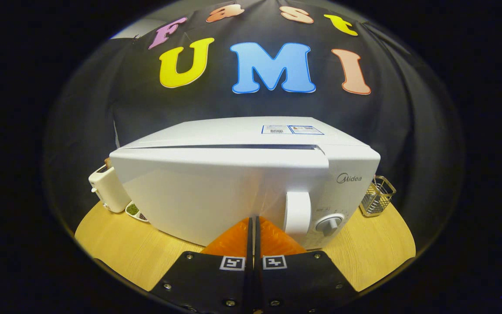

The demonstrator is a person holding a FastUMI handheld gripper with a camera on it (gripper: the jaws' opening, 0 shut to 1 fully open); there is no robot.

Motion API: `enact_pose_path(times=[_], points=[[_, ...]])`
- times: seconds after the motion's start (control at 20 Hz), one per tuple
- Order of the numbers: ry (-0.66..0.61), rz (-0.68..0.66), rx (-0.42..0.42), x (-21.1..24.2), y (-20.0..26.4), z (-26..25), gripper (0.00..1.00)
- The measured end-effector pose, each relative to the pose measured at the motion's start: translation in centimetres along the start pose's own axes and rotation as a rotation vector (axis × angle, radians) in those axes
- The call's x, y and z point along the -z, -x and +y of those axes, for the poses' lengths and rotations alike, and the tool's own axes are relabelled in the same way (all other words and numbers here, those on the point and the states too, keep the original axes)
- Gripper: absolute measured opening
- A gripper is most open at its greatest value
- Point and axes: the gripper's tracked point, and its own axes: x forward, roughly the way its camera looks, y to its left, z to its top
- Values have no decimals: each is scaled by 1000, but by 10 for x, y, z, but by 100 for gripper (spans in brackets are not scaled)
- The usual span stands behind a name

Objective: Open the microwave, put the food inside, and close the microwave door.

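Note:
A white microwave (233, 174) stands on the wooden table, just ahead of my fingers. Its door (216, 196) stands slightly ajar, with a dark gap along its top edge. The white door handle (297, 213) is upright, a little right of my fingertips, and a round dial (329, 224) sits to its right. My gripper (254, 219) is shut with nothing between its fingers, the tips touching or almost touching the lower part of the door, left of the handle. A small dish of food (134, 211) lies on the table at the microwave's left, partly hidden behind it.
A cream toaster (108, 187) stands at the microwave's left, beside the dish. A wire basket (378, 196) sits at the microwave's right. Bare wooden table (137, 253) stretches on either side of my fingers. The black booth wall hangs behind.

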Motion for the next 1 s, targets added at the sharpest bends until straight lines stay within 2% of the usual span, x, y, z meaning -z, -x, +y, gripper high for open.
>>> enact_pose_path(times=[0.15, 0.5, 0.65, 1.0], points=[[42, -9, 7, 2, -2, 0, 0], [-23, 1, 26, -4, -9, -1, 0], [2, -4, 41, -2, -12, 1, 1], [26, -70, 48, -24, 33, 14, 1]])
